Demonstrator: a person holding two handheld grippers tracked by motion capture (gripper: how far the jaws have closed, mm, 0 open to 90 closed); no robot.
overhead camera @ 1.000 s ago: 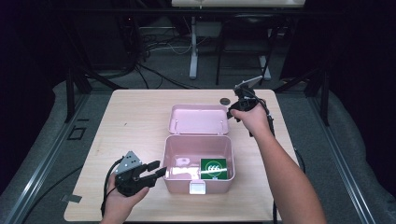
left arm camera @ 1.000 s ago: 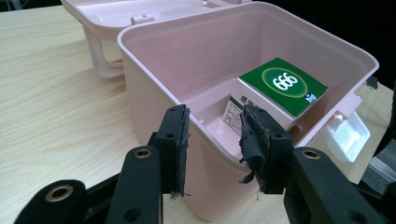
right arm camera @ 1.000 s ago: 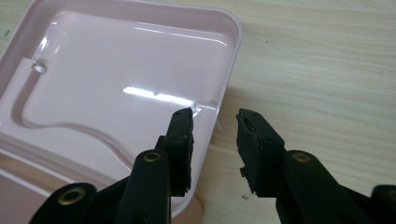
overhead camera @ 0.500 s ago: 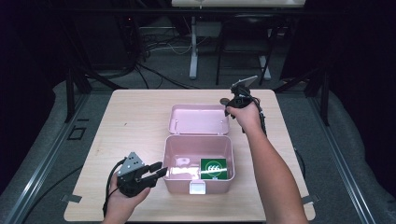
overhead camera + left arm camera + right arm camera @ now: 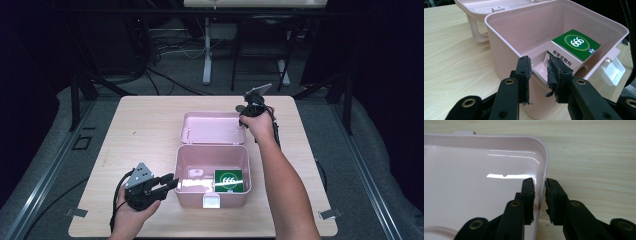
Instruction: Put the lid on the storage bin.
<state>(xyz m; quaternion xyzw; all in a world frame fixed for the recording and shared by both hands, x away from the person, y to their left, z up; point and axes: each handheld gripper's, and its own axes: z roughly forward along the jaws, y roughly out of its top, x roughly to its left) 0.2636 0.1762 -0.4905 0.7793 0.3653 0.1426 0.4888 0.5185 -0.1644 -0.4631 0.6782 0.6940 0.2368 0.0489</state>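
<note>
Right tongs point(image 5: 539, 187) straddled the lid point(image 5: 474, 182) rim, unclenched; left tongs point(image 5: 539, 67) likewise astride the box point(image 5: 506, 50) wall. Thin rims could slip during closing.

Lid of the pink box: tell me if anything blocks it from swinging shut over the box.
Nothing visible blocks the lid. The green carton sits below the rim of the box. The right gripper straddles the lid's edge; the left gripper straddles the box's wall.
</note>
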